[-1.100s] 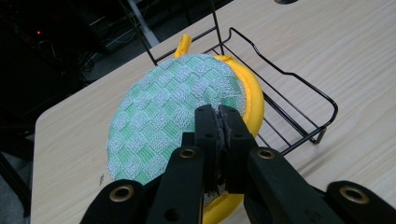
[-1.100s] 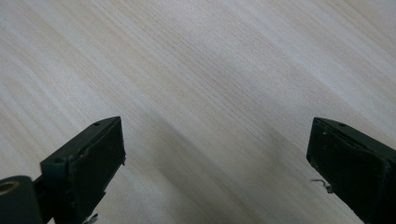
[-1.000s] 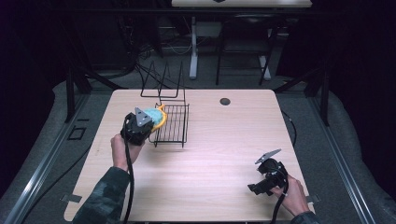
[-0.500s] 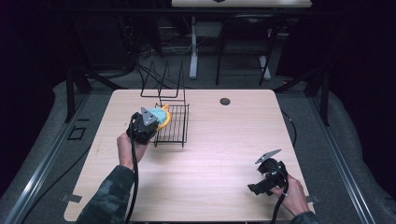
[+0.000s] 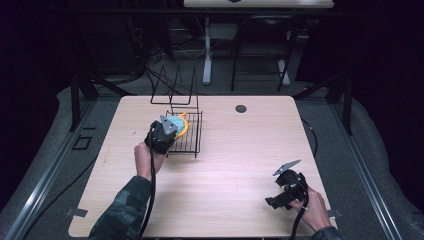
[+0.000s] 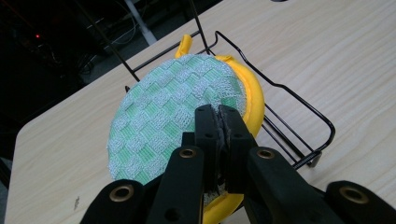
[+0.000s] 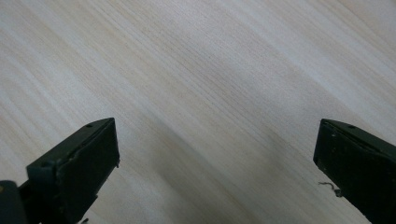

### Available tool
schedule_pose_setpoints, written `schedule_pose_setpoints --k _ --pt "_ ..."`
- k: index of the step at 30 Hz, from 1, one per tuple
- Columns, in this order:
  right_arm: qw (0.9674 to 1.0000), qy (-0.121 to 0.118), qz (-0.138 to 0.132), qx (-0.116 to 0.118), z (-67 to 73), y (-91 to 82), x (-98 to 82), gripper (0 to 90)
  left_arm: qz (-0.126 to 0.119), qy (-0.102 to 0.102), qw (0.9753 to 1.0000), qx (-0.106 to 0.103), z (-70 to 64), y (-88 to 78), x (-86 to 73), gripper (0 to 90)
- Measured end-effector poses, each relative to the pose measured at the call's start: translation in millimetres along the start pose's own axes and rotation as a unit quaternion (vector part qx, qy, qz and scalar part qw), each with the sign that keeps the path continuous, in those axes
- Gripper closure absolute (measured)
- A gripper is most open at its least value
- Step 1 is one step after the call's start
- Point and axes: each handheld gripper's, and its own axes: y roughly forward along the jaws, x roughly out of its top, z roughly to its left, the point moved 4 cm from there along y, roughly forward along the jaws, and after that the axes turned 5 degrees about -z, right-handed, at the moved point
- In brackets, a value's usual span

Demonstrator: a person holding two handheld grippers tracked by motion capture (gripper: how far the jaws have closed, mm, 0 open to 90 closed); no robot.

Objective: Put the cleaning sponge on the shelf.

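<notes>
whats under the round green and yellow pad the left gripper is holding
Beneath the pad are the black rack's wire bars and the wooden table. The left gripper is shut on its edge. Whether the pad rests on the bars is hidden by the pad itself.

No legible text — anywhere.

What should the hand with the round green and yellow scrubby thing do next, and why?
Probably ease the pad a little lower into the wire rack, then let go. The left gripper has its fingers pinched shut on the pad's edge, and the pad sits tilted over the rack's near end, apparently not settled between the wires yet.
</notes>
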Motion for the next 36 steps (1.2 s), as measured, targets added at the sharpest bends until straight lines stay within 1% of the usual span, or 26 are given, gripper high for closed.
schedule_pose_setpoints --k 1,2,3,4,7,10,14,17,19,21,22,25,27,28,29,30,31,33,34,36 --pt "1.0 0.0 -0.001 0.0 -0.1 0.1 -0.1 0.0 0.005 0.005 1.0 0.001 -1.6 2.4 -0.8 87.6" --pt "1.0 0.0 -0.001 0.0 -0.1 0.1 -0.1 0.0 0.005 0.005 1.0 0.001 -1.6 2.4 -0.8 87.6" --pt "1.0 -0.001 0.003 0.002 -0.4 0.3 -0.3 0.0 0.0 0.004 1.0 0.006 -2.5 3.7 -0.9 87.6" --pt "1.0 0.001 0.005 0.002 -0.4 0.1 -0.5 0.0 -0.001 0.005 1.0 0.008 -2.6 4.7 -0.9 87.7" --pt "1.0 0.003 0.001 0.004 -0.9 0.8 -0.9 0.1 -0.002 -0.002 0.9999 0.011 -4.0 10.6 -1.9 87.7" --pt "1.0 0.003 0.002 0.003 -0.8 1.1 -0.5 0.1 0.002 -0.005 0.9999 0.012 -5.8 16.7 -3.3 87.7" --pt "1.0 0.0 -0.003 0.002 0.2 1.9 0.6 0.1 0.0 -0.014 0.9997 0.022 -8.6 22.2 -3.7 87.7" --pt "1.0 -0.003 0.006 0.002 0.3 1.3 0.9 0.1 0.001 -0.015 0.9995 0.029 -10.8 25.1 -2.3 87.7" --pt "1.0 -0.004 0.004 0.001 0.1 2.1 1.1 0.1 0.0 -0.016 0.9993 0.033 -12.1 27.1 -1.0 87.7" --pt "0.9999 -0.006 0.007 0.005 -0.3 2.1 1.0 0.1 0.0 -0.017 0.9993 0.034 -13.0 28.6 -0.4 87.7" --pt "1.0 -0.004 0.006 0.004 0.1 2.2 1.0 0.1 -0.002 -0.022 0.9992 0.035 -15.5 31.2 0.5 87.7" --pt "1.0 -0.005 0.005 0.004 -0.2 1.8 0.9 0.1 0.001 -0.021 0.9993 0.032 -20.4 35.8 -0.1 87.7" --pt "1.0 -0.004 0.005 0.006 0.2 2.1 0.8 0.1 -0.003 -0.025 0.9991 0.035 -22.5 38.4 -0.7 87.7" --pt "1.0 -0.004 0.005 0.006 0.3 2.2 0.9 0.1 0.0 -0.023 0.9991 0.036 -22.3 38.7 -0.8 87.7" --pt "0.9999 -0.005 0.005 0.007 0.3 2.4 1.0 0.0 0.001 -0.023 0.999 0.038 -22.1 39.5 -0.9 87.7" --pt "0.9999 -0.006 0.006 0.007 0.3 2.5 1.0 0.1 -0.001 -0.028 0.9988 0.041 -22.2 40.4 -0.9 87.7" --pt "0.9999 -0.006 0.004 0.007 0.4 2.9 1.0 0.1 -0.002 -0.029 0.9983 0.05 -22.0 40.7 -0.6 87.7" --pt "0.9999 -0.006 0.004 0.008 0.5 3.2 1.1 0.1 -0.001 -0.025 0.9983 0.053 -22.2 40.8 -0.5 87.7" --pt "0.9999 -0.007 0.005 0.008 0.5 3.3 1.0 0.1 -0.001 -0.028 0.9981 0.055 -23.1 41.6 -0.8 87.7" --pt "0.9999 -0.005 0.005 0.01 1.1 3.6 1.1 0.1 0.004 -0.026 0.9978 0.061 -25.3 43.7 -1.8 87.7"
